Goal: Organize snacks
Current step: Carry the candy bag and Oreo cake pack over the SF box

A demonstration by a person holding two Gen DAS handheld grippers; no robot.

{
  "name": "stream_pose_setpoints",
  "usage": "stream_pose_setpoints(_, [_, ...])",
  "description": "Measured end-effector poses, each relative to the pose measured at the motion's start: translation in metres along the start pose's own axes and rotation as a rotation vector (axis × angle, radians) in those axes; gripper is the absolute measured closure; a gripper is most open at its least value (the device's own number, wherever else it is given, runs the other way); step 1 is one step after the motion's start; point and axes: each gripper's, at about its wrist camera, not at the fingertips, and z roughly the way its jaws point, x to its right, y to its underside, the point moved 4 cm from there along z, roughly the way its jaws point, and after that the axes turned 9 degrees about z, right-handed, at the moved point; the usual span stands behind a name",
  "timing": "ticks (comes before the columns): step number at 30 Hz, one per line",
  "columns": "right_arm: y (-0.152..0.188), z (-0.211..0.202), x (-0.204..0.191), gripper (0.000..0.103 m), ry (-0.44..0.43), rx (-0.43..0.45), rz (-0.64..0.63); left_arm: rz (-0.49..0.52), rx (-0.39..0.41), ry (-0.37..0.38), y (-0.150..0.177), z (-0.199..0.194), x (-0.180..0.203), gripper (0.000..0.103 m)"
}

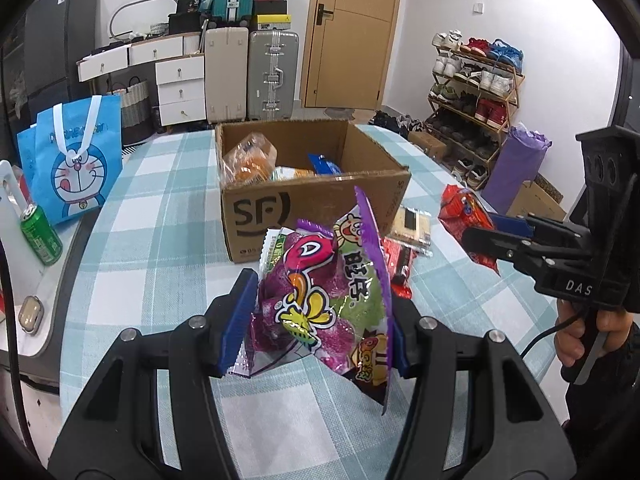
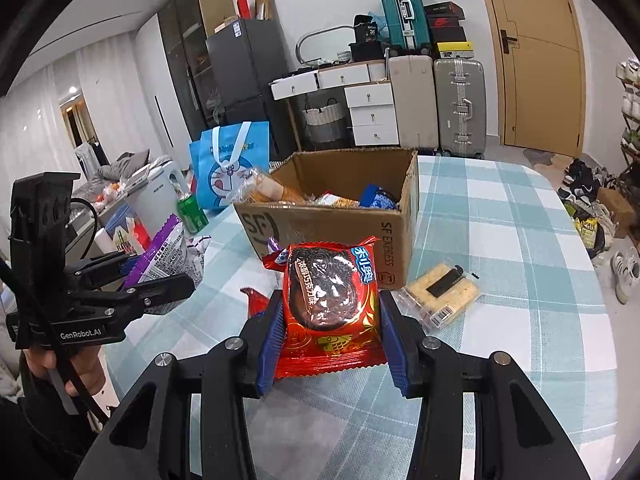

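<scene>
My left gripper [image 1: 316, 316] is shut on a purple and green candy bag [image 1: 320, 300] and holds it above the table, in front of the open SF cardboard box [image 1: 312, 204]. My right gripper [image 2: 330, 320] is shut on a red chocolate-biscuit packet [image 2: 330, 300], also lifted before the box [image 2: 328, 224]. The box holds several snacks, among them an orange bag [image 1: 248, 160] and a blue packet [image 1: 326, 164]. Each gripper shows in the other's view: the right one [image 1: 480, 236] with the red packet [image 1: 464, 208], the left one [image 2: 160, 276] with the purple bag [image 2: 168, 252].
A clear pack of pale crackers [image 2: 442, 290] lies right of the box on the checked tablecloth [image 2: 500, 220]. More red packets [image 1: 400, 264] lie by the box front. A green can [image 1: 40, 236] and a blue Doraemon bag [image 1: 76, 160] stand at the left.
</scene>
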Motion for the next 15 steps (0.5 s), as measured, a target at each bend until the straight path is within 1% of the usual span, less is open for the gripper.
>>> stream_pose_setpoints(8, [-0.025,-0.011,0.007,0.058,-0.008,0.081,0.08,-0.002,0.024,-0.026,-0.031,-0.001,-0.013,0.049])
stream_pose_setpoints(15, [-0.048,-0.009,0.013,0.058,-0.003,0.108,0.112,-0.014,0.024,-0.054,-0.063,0.015,-0.027,0.049])
